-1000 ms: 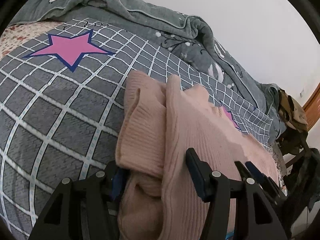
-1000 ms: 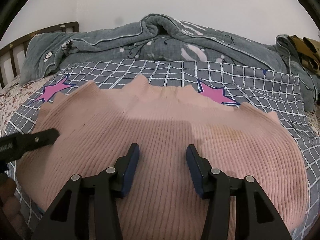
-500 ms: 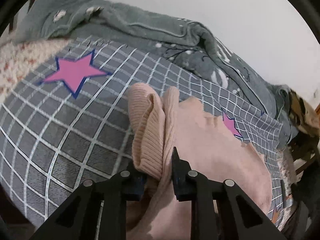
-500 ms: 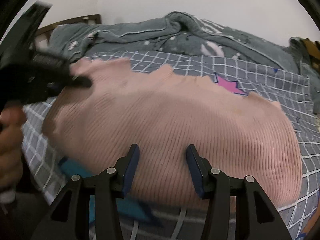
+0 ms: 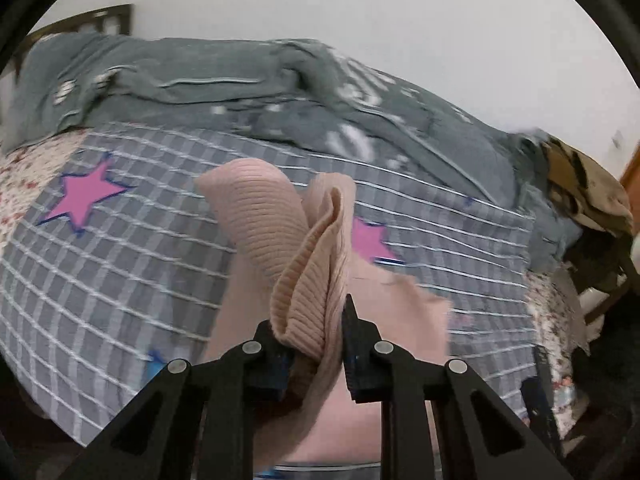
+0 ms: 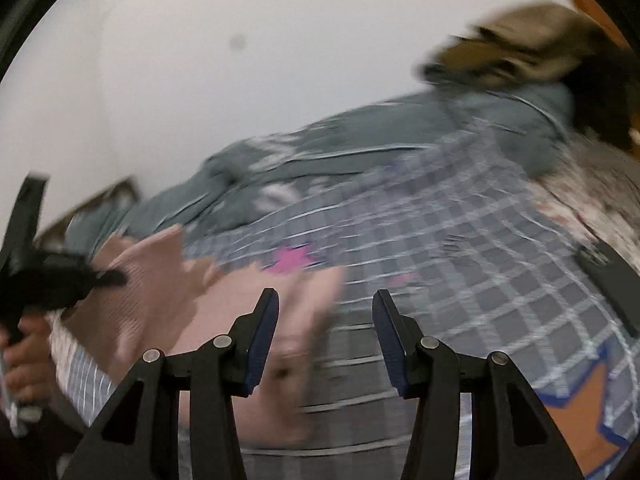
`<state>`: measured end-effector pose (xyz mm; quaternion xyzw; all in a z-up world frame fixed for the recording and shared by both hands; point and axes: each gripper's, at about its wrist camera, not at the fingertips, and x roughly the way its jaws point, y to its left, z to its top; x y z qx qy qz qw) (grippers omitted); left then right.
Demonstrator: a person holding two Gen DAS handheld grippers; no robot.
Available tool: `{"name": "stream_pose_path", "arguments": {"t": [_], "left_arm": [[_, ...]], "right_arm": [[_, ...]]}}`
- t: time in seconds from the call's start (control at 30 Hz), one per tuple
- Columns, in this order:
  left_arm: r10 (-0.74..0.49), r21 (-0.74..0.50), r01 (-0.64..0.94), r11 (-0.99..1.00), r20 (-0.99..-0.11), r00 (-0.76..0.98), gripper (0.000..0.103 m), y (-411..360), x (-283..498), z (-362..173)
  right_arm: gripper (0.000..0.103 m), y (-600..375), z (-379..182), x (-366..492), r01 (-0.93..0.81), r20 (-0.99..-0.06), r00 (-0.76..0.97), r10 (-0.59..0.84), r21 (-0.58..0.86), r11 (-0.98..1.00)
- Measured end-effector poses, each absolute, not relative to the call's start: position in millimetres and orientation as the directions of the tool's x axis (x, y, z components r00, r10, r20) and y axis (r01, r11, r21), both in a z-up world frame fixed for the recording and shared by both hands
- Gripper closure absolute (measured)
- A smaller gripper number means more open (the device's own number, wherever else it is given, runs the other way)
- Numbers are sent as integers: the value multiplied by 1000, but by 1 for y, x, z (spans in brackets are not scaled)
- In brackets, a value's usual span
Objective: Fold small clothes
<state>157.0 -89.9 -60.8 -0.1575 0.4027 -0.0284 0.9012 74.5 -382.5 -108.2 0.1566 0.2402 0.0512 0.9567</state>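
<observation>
A pink ribbed sweater point(image 5: 260, 216) lies on the checked bedsheet point(image 5: 100, 272). My left gripper point(image 5: 308, 320) is shut on a bunched fold at its edge and holds it up off the bed; the rest hangs down below the fingers. In the blurred, tilted right wrist view the sweater point(image 6: 160, 280) spreads to the lower left. There the left gripper point(image 6: 60, 280) shows in a person's hand point(image 6: 20, 356). My right gripper point(image 6: 326, 294) stands open above the sweater's right edge, and I see nothing pressed between its pads.
A rumpled grey quilt point(image 5: 240, 80) lies along the wall behind the sheet. A wooden headboard point(image 5: 80, 20) stands at far left. A khaki patterned garment point(image 5: 580, 188) sits at the right end. A dark flat object point(image 6: 612, 280) lies on the sheet's right side.
My left gripper has closed on the sweater's fold and risen with it. My right gripper has swung right off the middle of the sweater and rolled, so its view is tilted.
</observation>
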Motion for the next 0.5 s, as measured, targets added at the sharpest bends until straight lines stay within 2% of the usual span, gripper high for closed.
{"name": "stream_pose_path", "arguments": {"t": [0.13, 0.23, 0.33, 0.4, 0.5], "left_arm": [[-253, -318, 1, 948, -749, 612, 84, -155, 166, -75], [-241, -264, 40, 964, -801, 548, 82, -202, 171, -110], [-314, -314, 93, 945, -788, 530, 71, -216, 170, -130], [-368, -362, 128, 923, -739, 564, 56, -208, 163, -123], [-427, -414, 164, 896, -694, 580, 53, -186, 158, -108]], "right_arm": [[54, -419, -120, 78, 117, -510, 859, 42, 276, 954], [54, -429, -128, 81, 125, -534, 844, 48, 282, 951], [54, -429, -128, 78, 116, -526, 849, 41, 262, 958], [54, -428, -127, 78, 93, -514, 855, 62, 269, 959], [54, -421, -124, 73, 29, -488, 864, 123, 293, 956]]}}
